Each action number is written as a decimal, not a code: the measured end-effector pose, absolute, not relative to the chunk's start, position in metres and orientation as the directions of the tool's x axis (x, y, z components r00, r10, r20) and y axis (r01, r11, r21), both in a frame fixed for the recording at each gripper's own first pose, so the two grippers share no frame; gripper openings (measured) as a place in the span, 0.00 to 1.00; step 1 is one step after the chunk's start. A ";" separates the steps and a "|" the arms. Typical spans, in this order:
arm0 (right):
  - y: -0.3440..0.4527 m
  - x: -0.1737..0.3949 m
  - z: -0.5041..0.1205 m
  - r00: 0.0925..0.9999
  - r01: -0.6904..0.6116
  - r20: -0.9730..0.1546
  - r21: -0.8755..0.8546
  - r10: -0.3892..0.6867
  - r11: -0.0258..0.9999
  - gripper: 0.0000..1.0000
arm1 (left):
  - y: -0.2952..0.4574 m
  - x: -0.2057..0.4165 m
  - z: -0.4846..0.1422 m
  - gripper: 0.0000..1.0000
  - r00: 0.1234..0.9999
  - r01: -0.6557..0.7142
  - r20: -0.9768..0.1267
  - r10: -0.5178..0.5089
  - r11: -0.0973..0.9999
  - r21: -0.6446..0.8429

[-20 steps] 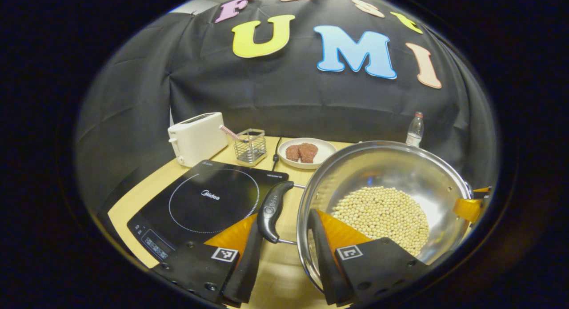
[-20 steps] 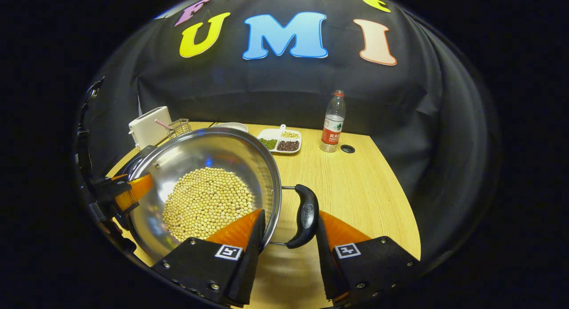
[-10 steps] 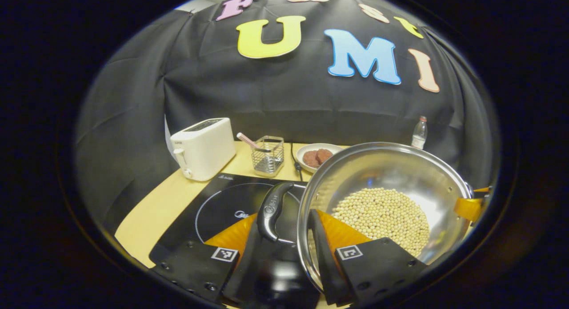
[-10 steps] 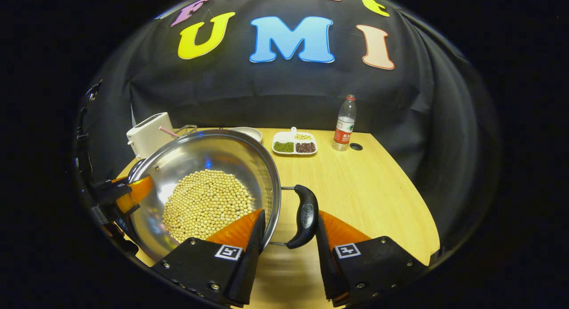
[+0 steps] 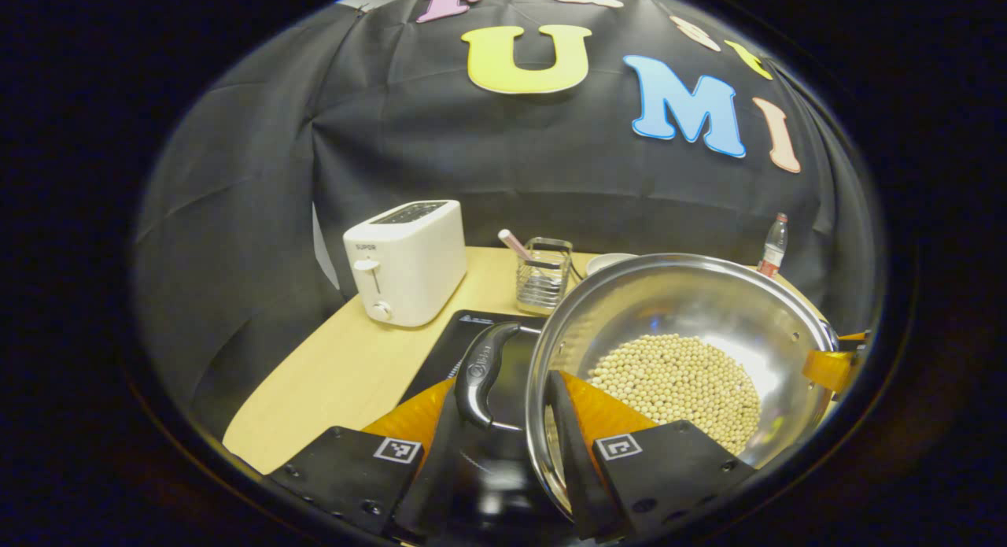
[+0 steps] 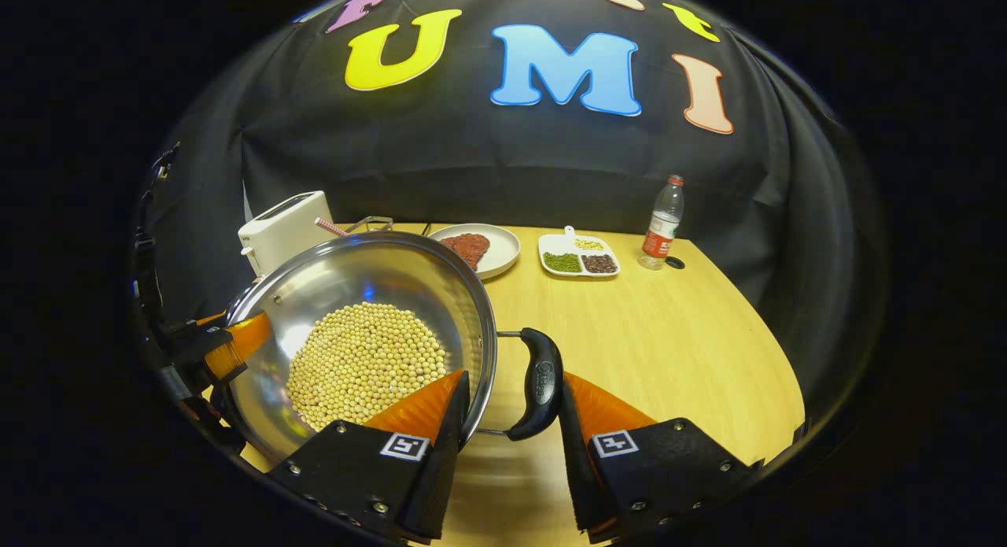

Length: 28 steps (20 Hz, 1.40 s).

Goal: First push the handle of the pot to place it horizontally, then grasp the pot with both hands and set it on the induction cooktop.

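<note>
Shifted over glossy cooktop point(image 5: 503, 366), round steel pot point(image 5: 692, 311); each gripper point(image 5: 503, 445) point(image 6: 511, 445) clamps a handle.

Each claw point(image 6: 510, 452) carries black screwed plates with square markers.

Beans point(image 6: 363, 362) lie in the pot point(image 6: 315, 283); toaster point(image 6: 285, 228) and plate point(image 6: 497, 256) behind.

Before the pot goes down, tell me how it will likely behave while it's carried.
The pot is probably heavy for its size, since small pale beans cover its bottom. They look loose, so tilting would likely slide them to one side. Its polished steel wall may be slippery; the handle seems safer.
</note>
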State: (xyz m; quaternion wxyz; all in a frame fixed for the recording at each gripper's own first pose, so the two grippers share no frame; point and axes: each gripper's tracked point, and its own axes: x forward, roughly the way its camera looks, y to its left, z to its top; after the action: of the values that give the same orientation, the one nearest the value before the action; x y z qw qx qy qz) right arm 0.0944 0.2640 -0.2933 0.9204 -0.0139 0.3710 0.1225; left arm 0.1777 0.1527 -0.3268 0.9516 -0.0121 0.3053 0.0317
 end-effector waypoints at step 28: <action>0.330 0.124 -0.264 0.741 -0.270 -0.611 0.109 0.279 0.957 0.97 | 0.251 0.204 -0.311 0.98 0.859 -0.147 -0.484 0.168 0.986 0.080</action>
State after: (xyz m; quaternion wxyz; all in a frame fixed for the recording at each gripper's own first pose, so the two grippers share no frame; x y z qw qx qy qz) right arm 0.1239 0.3301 -0.2639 0.9329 0.0069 0.3287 0.1469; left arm 0.2044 0.2515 -0.3112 0.9639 0.0202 0.2526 0.0817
